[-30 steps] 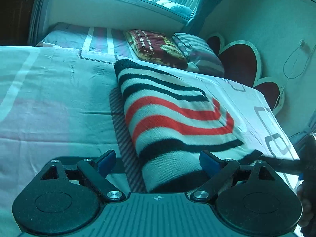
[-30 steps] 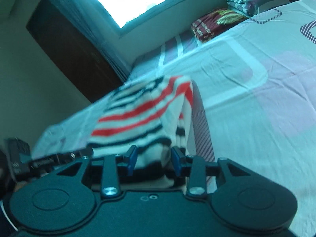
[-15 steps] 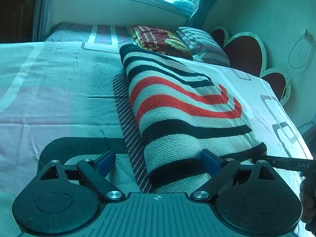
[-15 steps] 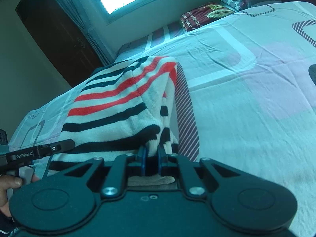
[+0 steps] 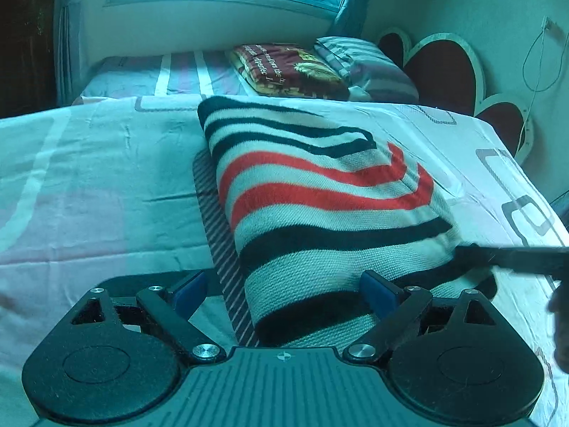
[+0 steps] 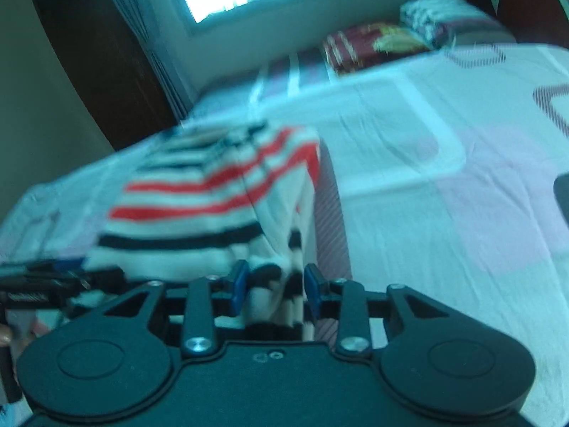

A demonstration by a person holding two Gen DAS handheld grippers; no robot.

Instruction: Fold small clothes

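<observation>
A folded knit garment (image 5: 320,210) with black, white and red stripes lies on the bed; it also shows in the right wrist view (image 6: 220,199), blurred. My left gripper (image 5: 284,291) is open wide, its jaws on either side of the garment's near end. My right gripper (image 6: 274,284) is open, its blue pads on either side of the garment's near edge without pinching it. The right gripper's finger (image 5: 512,254) reaches in at the garment's right edge in the left wrist view.
The bed sheet (image 5: 89,192) is pale with pink and grey patterns. A dark red cushion (image 5: 288,67) and a striped pillow (image 5: 370,67) lie at the head. A heart-shaped headboard (image 5: 441,60) stands at the right. A dark door (image 6: 96,53) is at the left.
My right gripper has opened, letting go of the garment's edge, and is moving, so its view is blurred. My left gripper stays open around the garment's near end.
</observation>
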